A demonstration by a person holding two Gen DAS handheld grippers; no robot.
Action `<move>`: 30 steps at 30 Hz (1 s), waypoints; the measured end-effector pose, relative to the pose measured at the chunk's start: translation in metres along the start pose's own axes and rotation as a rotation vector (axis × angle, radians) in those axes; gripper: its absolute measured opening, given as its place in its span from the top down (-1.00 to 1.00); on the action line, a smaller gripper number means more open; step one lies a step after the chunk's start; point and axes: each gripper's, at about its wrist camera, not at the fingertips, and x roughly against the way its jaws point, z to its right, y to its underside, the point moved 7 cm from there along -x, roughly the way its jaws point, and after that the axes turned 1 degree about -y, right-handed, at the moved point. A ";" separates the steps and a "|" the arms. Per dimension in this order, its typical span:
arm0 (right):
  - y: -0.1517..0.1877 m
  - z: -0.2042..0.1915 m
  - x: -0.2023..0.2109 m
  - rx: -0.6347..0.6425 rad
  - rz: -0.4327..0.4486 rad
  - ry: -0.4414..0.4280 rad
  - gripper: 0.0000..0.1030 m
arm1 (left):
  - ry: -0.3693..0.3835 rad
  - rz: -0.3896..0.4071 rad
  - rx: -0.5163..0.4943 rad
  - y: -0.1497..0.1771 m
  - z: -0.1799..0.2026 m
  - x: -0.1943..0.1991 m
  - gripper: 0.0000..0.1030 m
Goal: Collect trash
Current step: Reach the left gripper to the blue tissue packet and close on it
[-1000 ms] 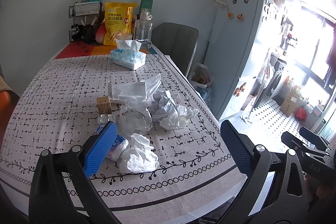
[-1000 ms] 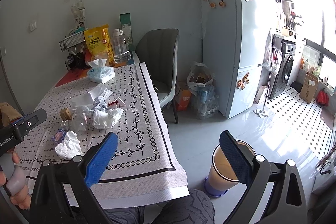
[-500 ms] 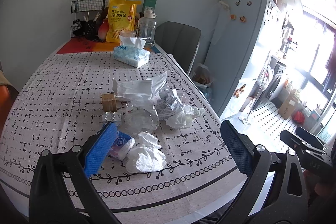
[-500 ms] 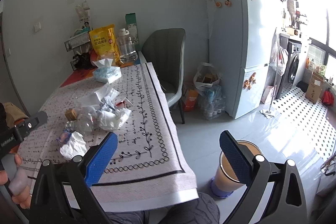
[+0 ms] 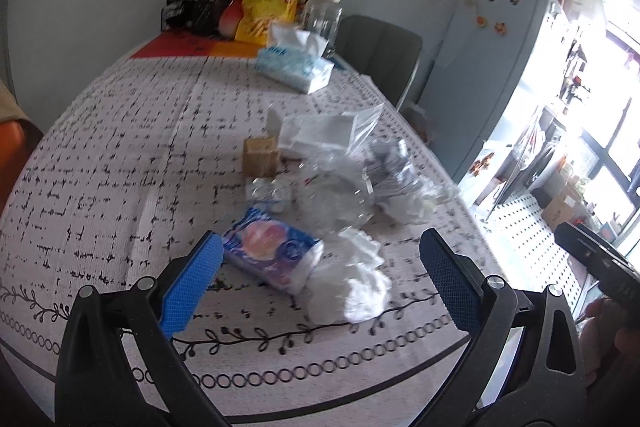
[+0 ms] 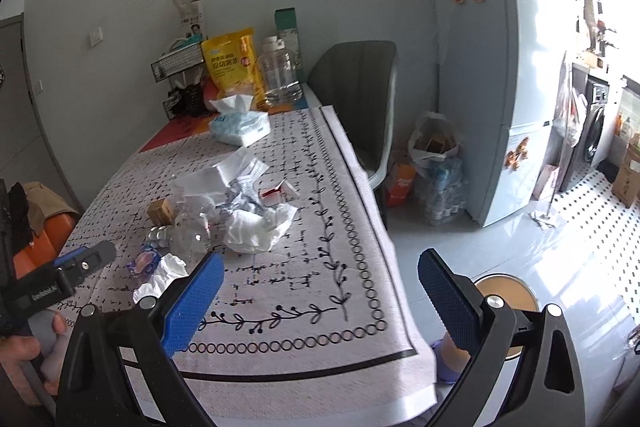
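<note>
Blue-padded fingers of the left gripper stand wide apart and hold nothing, hovering low over a worktop covered by a pale cloth with black dashes and a ring border. Just beside the left finger's tip, between the two fingers, lies a blue and purple snack wrapper. A crumpled white tissue touches the wrapper's right side, also between the fingers. Beyond the fingertips sits the rest of the trash pile: a small brown box, a crushed clear plastic bottle, a clear bag with white paper and grey crumpled paper. Further beyond, a blue tissue pack and a yellow snack bag stand near the wall. Right of the right finger, the edge of the other gripper and part of a hand show.

From the right wrist view, the right gripper is likewise spread wide and empty, held over the near right corner of the worktop. The trash pile lies beyond and left of its left finger, well apart from it. Behind the right finger, on the floor, stands a round bin with a tan inside. A grey chair and a pale blue fridge stand beyond.
</note>
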 end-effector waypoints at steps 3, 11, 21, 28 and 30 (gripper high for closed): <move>0.004 -0.004 -0.013 -0.001 -0.029 -0.019 -0.85 | -0.015 -0.030 0.007 0.006 -0.009 -0.011 -0.87; 0.015 -0.011 -0.040 0.002 -0.087 -0.059 -0.85 | -0.045 -0.067 0.062 0.010 -0.033 -0.031 -0.71; 0.022 -0.037 -0.064 0.028 -0.149 -0.151 -0.85 | -0.140 -0.136 0.033 0.015 -0.045 -0.068 -0.66; 0.026 -0.062 -0.076 0.067 -0.187 -0.194 -0.85 | -0.147 -0.160 0.015 0.013 -0.047 -0.076 0.25; 0.027 -0.068 -0.077 0.077 -0.190 -0.202 -0.85 | -0.134 -0.160 0.037 0.012 -0.053 -0.074 0.57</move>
